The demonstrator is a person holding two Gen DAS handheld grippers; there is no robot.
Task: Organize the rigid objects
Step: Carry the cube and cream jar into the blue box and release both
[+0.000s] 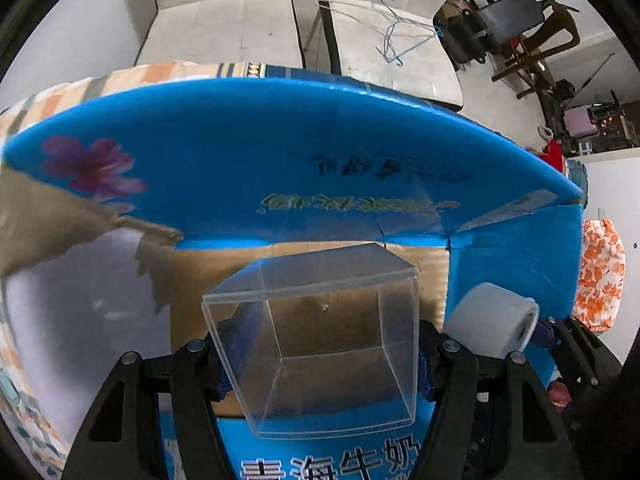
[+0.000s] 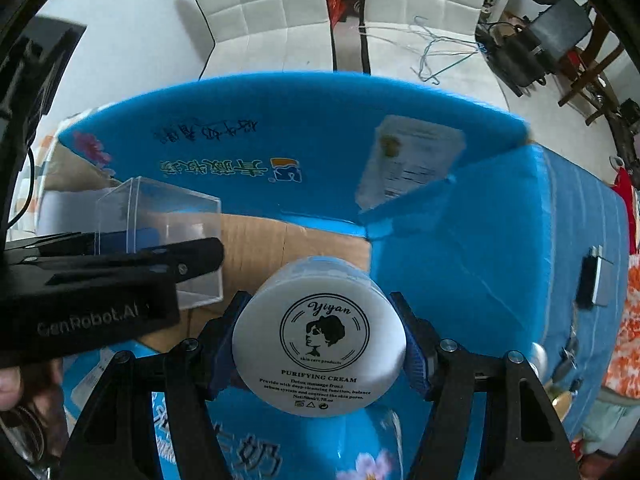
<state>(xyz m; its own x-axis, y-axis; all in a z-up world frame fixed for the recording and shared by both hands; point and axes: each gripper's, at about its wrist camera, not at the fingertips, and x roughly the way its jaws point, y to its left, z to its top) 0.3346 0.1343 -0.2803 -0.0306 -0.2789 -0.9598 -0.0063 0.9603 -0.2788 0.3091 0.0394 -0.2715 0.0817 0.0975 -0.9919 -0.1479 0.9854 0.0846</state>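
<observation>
A: Our left hand-held gripper is clamped on the clear plastic box, the right hand-held gripper on the cream jar.

B: Both hang over the blue carton; we lower each ahead before letting go.

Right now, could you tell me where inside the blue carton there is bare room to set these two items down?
The brown floor of the blue carton is bare below the clear plastic box and the cream jar. Both grippers crowd the near edge; the upright flaps hem in the far and right sides.

A blue carton bears a purple flower, a clear box looks colourless, the cream jar white with black print.
</observation>
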